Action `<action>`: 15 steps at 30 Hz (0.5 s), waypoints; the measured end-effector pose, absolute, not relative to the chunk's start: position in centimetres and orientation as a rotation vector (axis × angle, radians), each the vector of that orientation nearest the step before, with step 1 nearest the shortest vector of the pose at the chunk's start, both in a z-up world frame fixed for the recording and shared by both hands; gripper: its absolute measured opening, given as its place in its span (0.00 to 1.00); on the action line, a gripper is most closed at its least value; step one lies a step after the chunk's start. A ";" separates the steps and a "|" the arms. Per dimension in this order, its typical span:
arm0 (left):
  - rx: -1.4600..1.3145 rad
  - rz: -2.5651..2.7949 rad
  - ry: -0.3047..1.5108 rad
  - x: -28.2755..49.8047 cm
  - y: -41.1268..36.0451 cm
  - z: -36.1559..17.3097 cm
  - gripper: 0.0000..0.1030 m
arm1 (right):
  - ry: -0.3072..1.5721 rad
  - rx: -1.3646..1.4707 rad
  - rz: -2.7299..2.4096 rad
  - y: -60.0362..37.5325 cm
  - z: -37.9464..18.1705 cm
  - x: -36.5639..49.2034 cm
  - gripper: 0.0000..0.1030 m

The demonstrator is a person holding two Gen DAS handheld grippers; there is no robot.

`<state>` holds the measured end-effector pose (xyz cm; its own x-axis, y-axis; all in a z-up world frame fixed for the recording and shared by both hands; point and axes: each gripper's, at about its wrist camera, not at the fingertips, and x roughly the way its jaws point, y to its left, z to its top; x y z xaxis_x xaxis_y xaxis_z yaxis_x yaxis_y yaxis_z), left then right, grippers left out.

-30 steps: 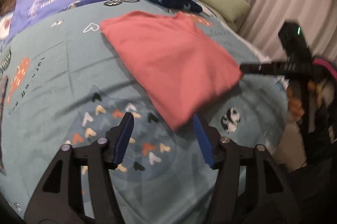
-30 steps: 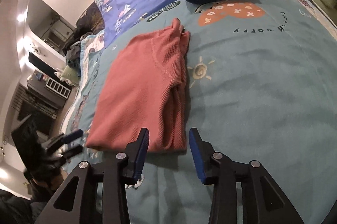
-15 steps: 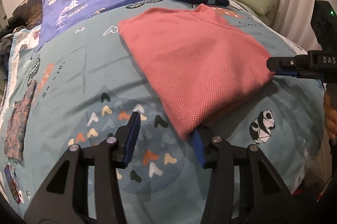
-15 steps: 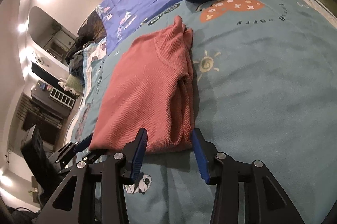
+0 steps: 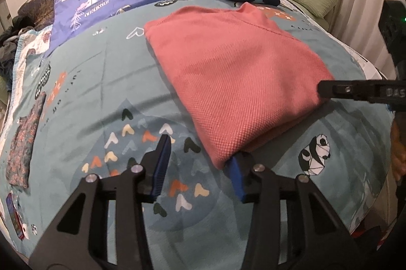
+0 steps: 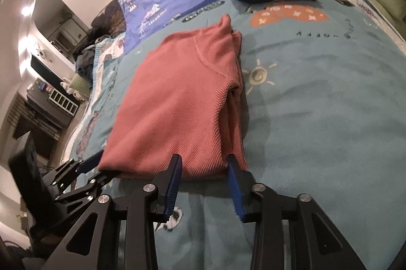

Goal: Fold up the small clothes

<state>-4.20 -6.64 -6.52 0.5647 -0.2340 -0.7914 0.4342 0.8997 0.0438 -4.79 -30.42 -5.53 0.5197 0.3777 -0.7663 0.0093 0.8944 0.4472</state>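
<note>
— Where is the shirt (image 5: 236,82)?
— Folded on the bed (image 5: 101,82), in the middle of both views.
— And your jaws?
— Both are wide. My left gripper (image 5: 200,163) is at its near corner. My right gripper (image 6: 204,176) is at its near edge.

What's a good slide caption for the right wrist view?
Open right gripper straddling the near edge of a folded salmon-pink knit top on a teal printed bedspread.
</note>
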 end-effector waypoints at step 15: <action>0.173 -0.588 1.039 -5.5 -3.2 -5.9 0.07 | 0.997 0.504 0.206 -35.1 -4.4 -6.3 0.27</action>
<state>-5.53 -3.25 -5.94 0.3696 -0.3757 -0.8498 0.5348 0.8340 -0.1361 -6.30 -35.14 -4.40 0.5350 0.3896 -0.7497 0.0614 0.8670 0.4944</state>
